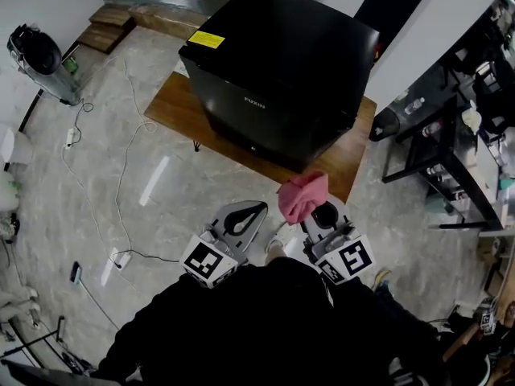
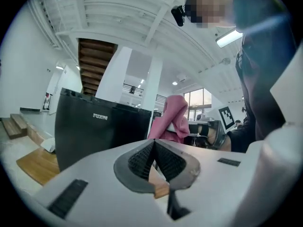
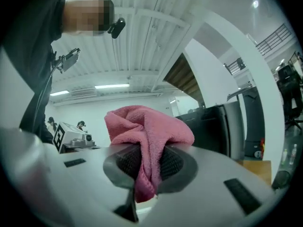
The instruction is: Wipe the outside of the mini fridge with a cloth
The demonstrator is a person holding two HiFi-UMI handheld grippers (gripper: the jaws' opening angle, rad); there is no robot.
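We hold a pink cloth (image 3: 147, 126) clamped between the jaws of our right gripper (image 3: 149, 163), with its bunched folds rising above them. Our left gripper (image 2: 154, 158) is beside it, jaws pressed together on nothing. Just beyond both, a black mini fridge (image 1: 282, 71) stands on a low wooden platform (image 1: 171, 107).

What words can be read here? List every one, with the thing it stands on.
"FUXIN": white brand lettering on the front of the mini fridge, as best it reads in the head view; the same lettering is too blurred to read in the left gripper view.
Yellow label on the fridge's top: print too small to read.
Small pale mark low on the fridge's front: too small to read.
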